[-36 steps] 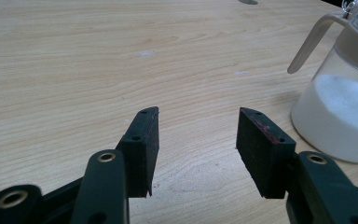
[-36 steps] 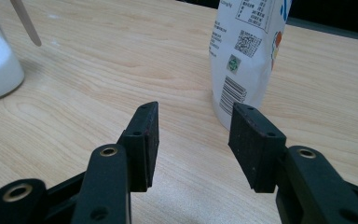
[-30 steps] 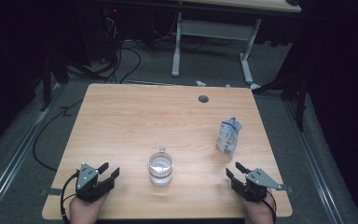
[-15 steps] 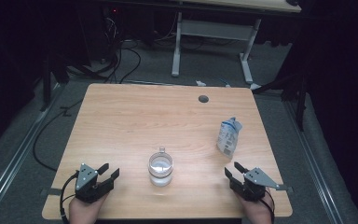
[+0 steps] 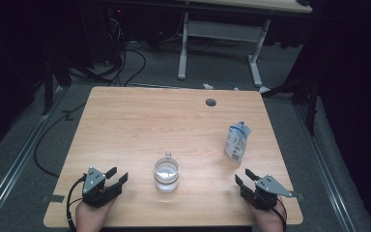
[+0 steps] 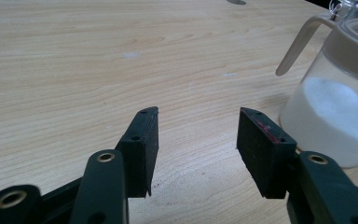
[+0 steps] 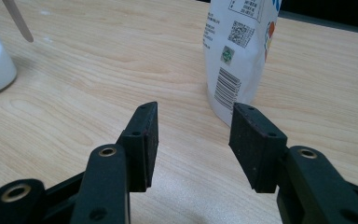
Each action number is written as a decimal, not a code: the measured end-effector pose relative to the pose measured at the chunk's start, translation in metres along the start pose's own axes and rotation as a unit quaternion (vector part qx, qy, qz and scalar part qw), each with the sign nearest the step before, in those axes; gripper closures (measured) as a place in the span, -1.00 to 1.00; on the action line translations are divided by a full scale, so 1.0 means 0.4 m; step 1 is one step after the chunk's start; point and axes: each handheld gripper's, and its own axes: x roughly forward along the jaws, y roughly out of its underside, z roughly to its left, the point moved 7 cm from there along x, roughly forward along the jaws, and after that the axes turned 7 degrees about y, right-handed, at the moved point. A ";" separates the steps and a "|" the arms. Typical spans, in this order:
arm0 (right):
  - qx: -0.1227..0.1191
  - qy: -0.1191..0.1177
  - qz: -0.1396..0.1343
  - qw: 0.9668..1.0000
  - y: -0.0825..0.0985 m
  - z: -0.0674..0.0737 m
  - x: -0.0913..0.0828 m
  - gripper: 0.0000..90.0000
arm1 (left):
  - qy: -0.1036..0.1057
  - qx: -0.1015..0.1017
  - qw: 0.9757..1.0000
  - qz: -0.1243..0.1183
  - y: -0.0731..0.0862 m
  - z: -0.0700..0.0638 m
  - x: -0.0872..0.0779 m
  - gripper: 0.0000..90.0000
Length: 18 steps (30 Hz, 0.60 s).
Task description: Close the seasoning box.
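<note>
A clear glass jar (image 5: pixel 166 173) with a handle, partly filled with white powder, stands near the table's front middle; the same jar (image 6: pixel 338 98) rises at the right of the left gripper view. A white printed pouch (image 5: pixel 235 141) stands upright at the right, and this pouch (image 7: pixel 240 51) is just beyond my right jaws. My left gripper (image 5: pixel 117 175) rests open near the front left edge, nothing between its jaws. My right gripper (image 5: pixel 244 176) is open at the front right, also with nothing in it.
The wooden table (image 5: pixel 140 125) has a round cable hole (image 5: pixel 210 102) near its far edge. Beyond it stand another desk's white legs (image 5: pixel 183 48) and floor cables (image 5: pixel 125 58). A floor rail (image 5: pixel 9 169) runs along the left.
</note>
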 end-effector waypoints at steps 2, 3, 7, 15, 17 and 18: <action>-0.003 0.000 0.003 1.000 0.004 0.002 0.001 0.16 | -0.001 0.000 1.000 -0.002 0.000 -0.001 -0.002 0.09; -0.002 -0.001 0.004 1.000 0.004 0.003 0.001 0.16 | -0.002 0.004 1.000 -0.002 0.000 -0.004 -0.005 0.08; -0.006 -0.006 0.001 1.000 0.002 0.009 0.003 0.15 | -0.006 0.004 1.000 -0.004 -0.002 -0.005 -0.009 0.08; -0.006 -0.009 0.000 1.000 0.003 0.008 0.000 0.15 | -0.006 0.006 1.000 -0.001 -0.003 -0.006 -0.003 0.08; -0.006 -0.007 0.001 1.000 0.004 0.006 -0.003 0.15 | -0.005 0.008 1.000 0.000 -0.003 -0.007 -0.001 0.08; -0.005 -0.007 0.000 1.000 0.005 0.006 -0.004 0.15 | -0.005 0.007 1.000 -0.001 -0.004 -0.008 0.000 0.08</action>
